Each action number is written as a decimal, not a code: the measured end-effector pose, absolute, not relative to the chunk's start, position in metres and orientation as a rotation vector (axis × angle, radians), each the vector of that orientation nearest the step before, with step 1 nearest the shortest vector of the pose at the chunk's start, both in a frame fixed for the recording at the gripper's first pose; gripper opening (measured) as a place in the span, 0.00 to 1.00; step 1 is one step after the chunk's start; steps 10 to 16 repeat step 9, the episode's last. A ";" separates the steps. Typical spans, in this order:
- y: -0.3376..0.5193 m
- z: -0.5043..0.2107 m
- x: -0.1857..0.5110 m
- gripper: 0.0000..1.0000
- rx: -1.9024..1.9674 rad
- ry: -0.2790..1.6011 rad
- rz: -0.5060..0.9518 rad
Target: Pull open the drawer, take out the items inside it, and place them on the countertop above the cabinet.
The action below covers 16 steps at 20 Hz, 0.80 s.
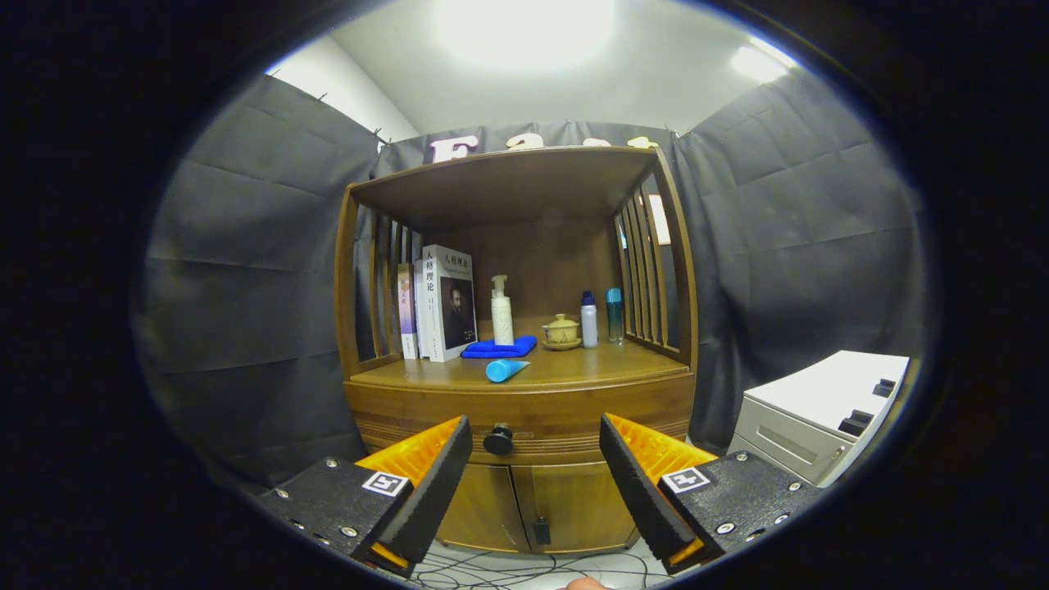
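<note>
A wooden cabinet stands ahead with its drawer (pixel 524 414) closed; a black round knob (pixel 498 440) sits on the drawer front. My gripper (pixel 534 436) is open, its orange-and-black fingers (pixel 447 459) spread wide on either side of the knob and still short of it. Nothing is between the fingers. Above the drawer is the countertop (pixel 574 369), where a light blue tube (pixel 506 369) lies near the front edge. The drawer's contents are hidden.
On the countertop stand books (pixel 438 303), a white pump bottle (pixel 501 311), a folded blue cloth (pixel 498 348), a small lidded teacup (pixel 561 331) and two bottles (pixel 601 318). A shelf roof overhangs it. A white cabinet (pixel 819 410) stands right. Cables lie on the floor.
</note>
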State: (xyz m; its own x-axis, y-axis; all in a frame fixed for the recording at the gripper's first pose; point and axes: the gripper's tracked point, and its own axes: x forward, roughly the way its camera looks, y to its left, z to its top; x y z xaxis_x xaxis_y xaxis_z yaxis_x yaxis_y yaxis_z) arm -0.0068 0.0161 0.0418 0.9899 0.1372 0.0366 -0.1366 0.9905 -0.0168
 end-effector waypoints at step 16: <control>0.015 0.017 -0.016 0.96 -0.022 0.013 0.134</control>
